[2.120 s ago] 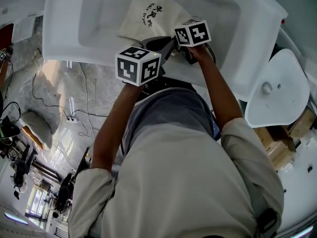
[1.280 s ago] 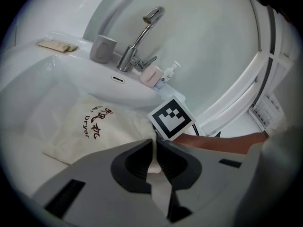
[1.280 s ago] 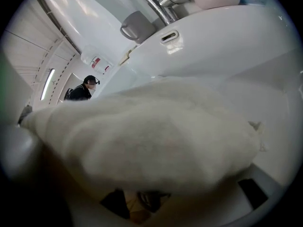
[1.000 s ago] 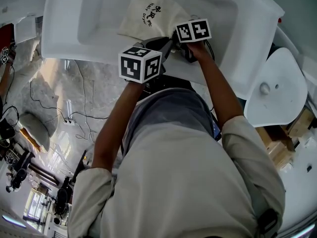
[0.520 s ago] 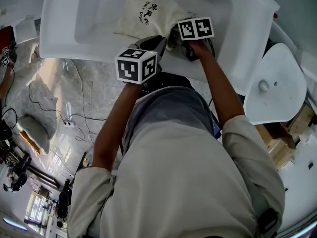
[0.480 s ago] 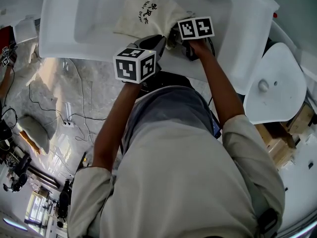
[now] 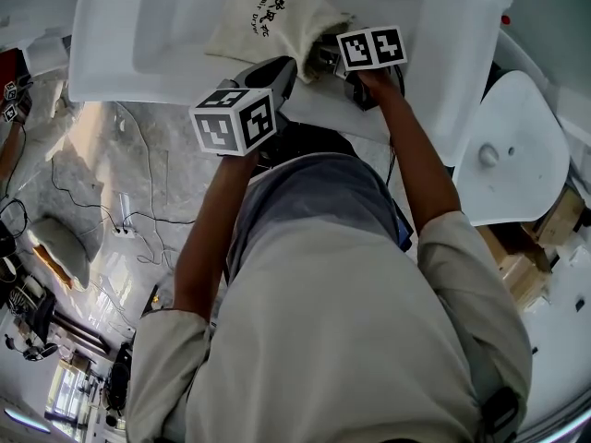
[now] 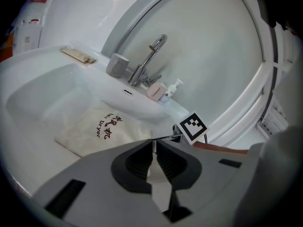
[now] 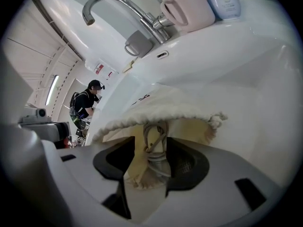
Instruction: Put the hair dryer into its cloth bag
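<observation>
The cream cloth bag (image 7: 263, 21) with dark red print lies in the white sink basin (image 7: 166, 26), its mouth toward me. My left gripper (image 8: 153, 143) is shut on the near rim of the bag (image 8: 102, 129) and holds it up. My right gripper (image 9: 151, 148) is at the raised bag mouth (image 9: 180, 105). Its jaws stand wide and are closing, with a greyish looped cord (image 9: 154, 136) and some bag cloth between them. In the head view the left gripper (image 7: 291, 63) and right gripper (image 7: 355, 63) sit close together at the mouth. I cannot make out the hair dryer's body.
A chrome tap (image 8: 149, 56), a grey cup (image 8: 117, 65), a pink cup (image 8: 156, 91) and a small bottle (image 8: 171, 88) stand along the sink's back edge. A white rounded seat (image 7: 512, 146) is to the right. Cables lie on the marble floor (image 7: 138, 192).
My left gripper has risen and drifted left, drawing the bag's rim with it. The right gripper has edged up along the bag mouth.
</observation>
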Action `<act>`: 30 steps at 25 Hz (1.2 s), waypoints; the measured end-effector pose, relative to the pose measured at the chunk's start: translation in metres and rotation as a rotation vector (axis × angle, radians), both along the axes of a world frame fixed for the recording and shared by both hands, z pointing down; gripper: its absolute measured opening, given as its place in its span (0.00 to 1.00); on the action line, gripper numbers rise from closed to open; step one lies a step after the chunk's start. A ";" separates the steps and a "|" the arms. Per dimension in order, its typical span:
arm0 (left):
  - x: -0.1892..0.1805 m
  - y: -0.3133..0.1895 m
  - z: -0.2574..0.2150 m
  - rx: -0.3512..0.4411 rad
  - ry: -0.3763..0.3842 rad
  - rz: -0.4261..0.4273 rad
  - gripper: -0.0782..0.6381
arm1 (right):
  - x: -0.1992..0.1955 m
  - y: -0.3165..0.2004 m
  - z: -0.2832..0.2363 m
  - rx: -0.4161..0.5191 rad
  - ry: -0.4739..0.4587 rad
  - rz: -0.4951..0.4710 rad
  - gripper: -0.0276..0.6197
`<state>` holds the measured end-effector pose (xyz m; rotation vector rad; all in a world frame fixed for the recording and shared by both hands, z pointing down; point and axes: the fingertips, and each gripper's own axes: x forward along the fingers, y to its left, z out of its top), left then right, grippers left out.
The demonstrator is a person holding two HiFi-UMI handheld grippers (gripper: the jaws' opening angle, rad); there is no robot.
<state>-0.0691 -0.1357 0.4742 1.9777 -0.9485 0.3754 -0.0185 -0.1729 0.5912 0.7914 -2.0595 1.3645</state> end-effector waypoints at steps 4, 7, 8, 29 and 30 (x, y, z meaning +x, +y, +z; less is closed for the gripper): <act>0.001 0.005 -0.003 0.010 0.005 -0.001 0.15 | 0.013 0.000 -0.005 0.031 0.039 0.031 0.33; 0.001 0.009 -0.007 0.024 0.001 0.005 0.15 | 0.021 0.005 -0.009 0.034 0.044 0.055 0.30; 0.000 0.010 -0.008 0.029 0.002 0.004 0.15 | 0.022 0.006 -0.011 0.038 0.044 0.060 0.30; 0.008 0.045 -0.041 0.126 0.043 -0.051 0.13 | 0.048 0.057 -0.091 0.193 0.026 0.091 0.14; 0.008 0.046 -0.044 0.136 0.040 -0.049 0.12 | 0.049 0.058 -0.096 0.205 0.024 0.090 0.13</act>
